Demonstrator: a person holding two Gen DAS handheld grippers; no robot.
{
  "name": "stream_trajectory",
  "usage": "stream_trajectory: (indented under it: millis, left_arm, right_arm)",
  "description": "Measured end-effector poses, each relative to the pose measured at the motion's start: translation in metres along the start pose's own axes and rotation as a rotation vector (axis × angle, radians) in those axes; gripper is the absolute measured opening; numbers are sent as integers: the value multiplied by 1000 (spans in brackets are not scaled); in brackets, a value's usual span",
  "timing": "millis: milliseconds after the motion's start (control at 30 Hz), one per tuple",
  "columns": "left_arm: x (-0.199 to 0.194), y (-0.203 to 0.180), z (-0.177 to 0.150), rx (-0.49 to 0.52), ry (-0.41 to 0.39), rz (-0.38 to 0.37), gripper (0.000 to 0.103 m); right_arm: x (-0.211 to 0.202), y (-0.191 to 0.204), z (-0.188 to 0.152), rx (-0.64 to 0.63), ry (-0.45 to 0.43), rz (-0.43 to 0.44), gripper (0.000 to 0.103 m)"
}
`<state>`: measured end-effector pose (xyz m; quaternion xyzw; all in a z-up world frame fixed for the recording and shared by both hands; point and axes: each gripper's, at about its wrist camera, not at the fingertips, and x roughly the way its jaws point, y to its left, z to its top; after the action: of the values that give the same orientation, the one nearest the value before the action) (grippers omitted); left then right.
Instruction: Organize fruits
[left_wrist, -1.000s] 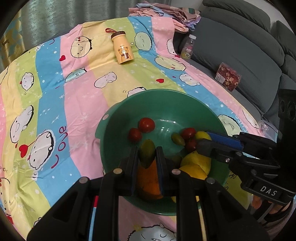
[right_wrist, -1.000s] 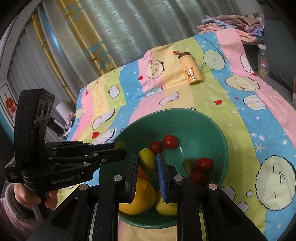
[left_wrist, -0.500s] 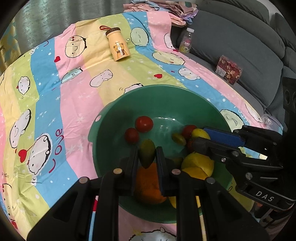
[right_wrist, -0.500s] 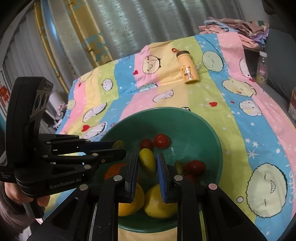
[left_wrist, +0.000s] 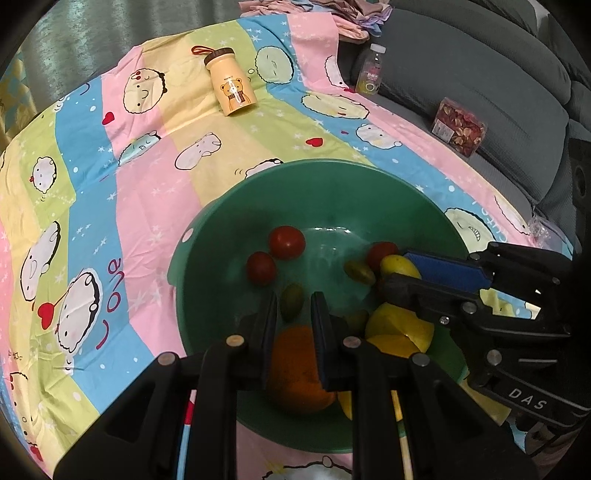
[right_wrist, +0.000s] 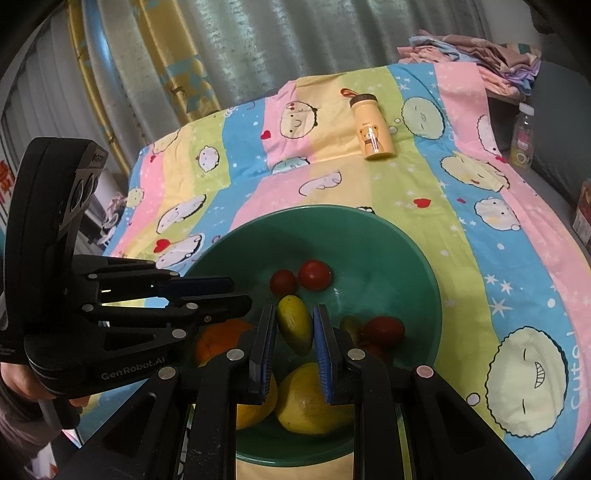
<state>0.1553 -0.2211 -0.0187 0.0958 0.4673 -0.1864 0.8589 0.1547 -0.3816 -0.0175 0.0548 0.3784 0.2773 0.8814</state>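
Both grippers hang over the green bowl (left_wrist: 207, 236), which sits toward the near edge of the striped cartoon bedspread (left_wrist: 140, 206). The left gripper (left_wrist: 291, 306) has its jaws pressed in on a small olive-green fruit (left_wrist: 291, 302), pinched about its middle. The right gripper (right_wrist: 293, 325) likewise pinches a small yellow-green oval fruit (right_wrist: 294, 328), held lengthwise between its blue pads (right_wrist: 320, 343).

In the bowl lie the rest: two red tomatoes (left_wrist: 287, 242) side by side toward the far-left wall, another red one (right_wrist: 384, 331) with a small green fruit beside it on the right, an orange (left_wrist: 299, 373) under the left gripper, and two large yellow fruits (right_wrist: 314, 402) against the near wall (lemons or small pomelos, I cannot say which from here).

The small oval fruits look light, smooth-skinned and a little slippery; a grip across the short axis at the widest part seems safest, since pressure near a tip would likely squirt them out. The tomatoes are probably soft and easily bruised, so a gentle squeeze across the belly would suit. The orange and yellow fruits look heavier and firm, and likely too wide for an easy pinch.

A yellow bear bottle (left_wrist: 231, 86) lies near the bedspread's far edge, well apart from the bowl.
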Motion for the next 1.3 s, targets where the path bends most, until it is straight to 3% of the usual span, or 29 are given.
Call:
stream_trajectory:
  millis: [200, 267, 333, 433, 533, 600, 700, 1000, 1167, 1300]
  left_arm:
    - [-3, 0, -1, 1, -9, 7, 21]
    - [-6, 1, -1, -6, -13, 4, 29]
    - [-9, 1, -2, -10, -20, 8, 44]
    - [-16, 3, -3, -20, -35, 16, 54]
    - [-28, 4, -3, -30, -64, 34, 70]
    - [-37, 5, -4, -40, -84, 54, 77]
    - [-49, 8, -6, -60, -108, 61, 86]
    - [-82, 15, -14, -101, -169, 86, 102]
    - [-95, 19, -16, -140, -168, 94, 102]
    - [-102, 18, -19, -151, -165, 105, 102]
  right_arm:
    - [-1, 2, 0, -2, 4, -29, 22]
    - [-3, 3, 0, -3, 0, -31, 22]
    - [-4, 3, 0, -3, -2, -37, 22]
    - [-8, 6, 0, -7, -4, -50, 23]
    - [-15, 8, 1, -7, -9, -78, 42]
    - [-19, 10, 3, -11, -13, -104, 63]
    - [-29, 13, 4, -14, -21, -144, 77]
    - [-55, 20, 6, -3, -35, -196, 93]
    - [-67, 27, 9, -7, -46, -196, 102]
    - [-76, 34, 10, -22, -57, -193, 102]
